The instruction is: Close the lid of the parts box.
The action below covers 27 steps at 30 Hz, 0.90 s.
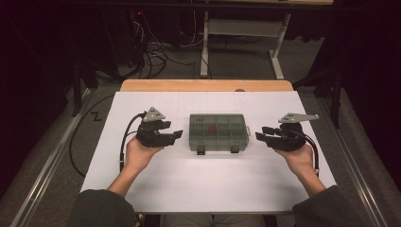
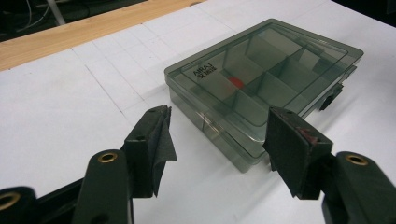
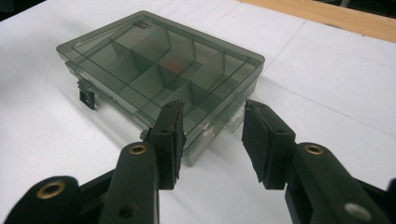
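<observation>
1. The box [image 1: 219, 132] lies flat in the middle of the white surface [image 1: 156, 189], lid shut, two black latches [image 1: 201, 151] on the edge facing the person.
2. It is smoky clear plastic split into compartments; one near the middle holds a small red thing [image 1: 212, 127], too small to tell what.
3. I'd judge it light and stiff, with smooth walls that may slip, and its contents would rattle if it tips. The short end walls look the best places to take hold, one from each side, keeping it level.
4. The left claw [image 1: 177, 134] sits just beside the box's left end, jaws spread, nothing between them.
5. The right claw [image 1: 261, 134] sits near the right end, jaws also apart and empty; in the right gripper view they frame a corner of the box without touching it.
6. Beyond the surface runs a wooden strip [image 1: 206, 85].
</observation>
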{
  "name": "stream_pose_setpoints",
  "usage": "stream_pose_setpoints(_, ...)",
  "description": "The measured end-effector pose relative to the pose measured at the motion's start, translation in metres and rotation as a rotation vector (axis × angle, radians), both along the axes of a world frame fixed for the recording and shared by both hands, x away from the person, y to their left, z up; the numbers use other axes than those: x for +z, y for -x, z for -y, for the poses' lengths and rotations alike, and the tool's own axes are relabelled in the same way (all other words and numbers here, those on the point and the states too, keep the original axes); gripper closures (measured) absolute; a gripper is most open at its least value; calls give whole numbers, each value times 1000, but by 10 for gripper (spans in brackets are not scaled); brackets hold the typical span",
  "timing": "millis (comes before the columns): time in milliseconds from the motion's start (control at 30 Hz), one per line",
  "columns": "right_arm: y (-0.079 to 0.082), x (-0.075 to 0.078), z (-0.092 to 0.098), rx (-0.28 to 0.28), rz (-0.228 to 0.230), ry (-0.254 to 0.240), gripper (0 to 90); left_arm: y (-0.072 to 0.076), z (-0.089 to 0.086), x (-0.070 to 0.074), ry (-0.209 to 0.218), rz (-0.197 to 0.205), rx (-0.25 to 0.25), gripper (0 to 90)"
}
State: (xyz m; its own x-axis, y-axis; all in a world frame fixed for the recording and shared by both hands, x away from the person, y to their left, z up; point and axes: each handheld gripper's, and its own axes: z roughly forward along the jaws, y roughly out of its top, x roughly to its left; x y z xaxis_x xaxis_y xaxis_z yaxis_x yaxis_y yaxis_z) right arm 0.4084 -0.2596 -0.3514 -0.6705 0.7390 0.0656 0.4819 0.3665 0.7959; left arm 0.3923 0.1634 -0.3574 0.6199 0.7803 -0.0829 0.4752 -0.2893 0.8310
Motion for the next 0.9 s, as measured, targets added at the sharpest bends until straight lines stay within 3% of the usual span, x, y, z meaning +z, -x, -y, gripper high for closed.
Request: stream_pose_setpoints(900,21,-8,13,2,30,-16,586,16,-18,-8,22,31,33,393)
